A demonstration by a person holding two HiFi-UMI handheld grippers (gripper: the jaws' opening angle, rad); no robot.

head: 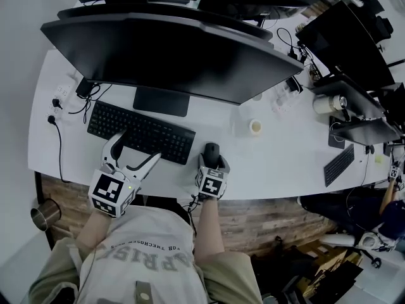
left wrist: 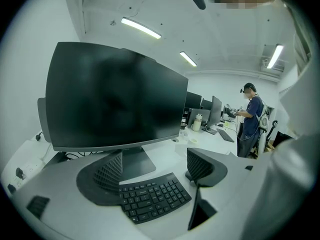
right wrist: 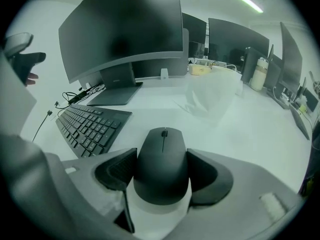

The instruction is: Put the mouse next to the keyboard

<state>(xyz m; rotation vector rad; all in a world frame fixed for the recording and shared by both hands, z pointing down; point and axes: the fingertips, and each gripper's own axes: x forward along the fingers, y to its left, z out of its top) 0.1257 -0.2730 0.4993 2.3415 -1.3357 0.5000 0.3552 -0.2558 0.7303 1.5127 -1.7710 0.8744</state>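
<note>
Mouse points its long axis to 12 o'clock, keyboard at 9. The right gripper view alone shows the right gripper clamping its sides. The left gripper is wide open and empty.

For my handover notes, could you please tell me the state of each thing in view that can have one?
keyboard: lying flat on the desk.
mouse: clamped at both sides, just right of the keyboard.
right gripper: shut on the mouse.
left gripper: open, nothing between its jaws, over the keyboard's near edge.
monitor: screen dark.
</note>
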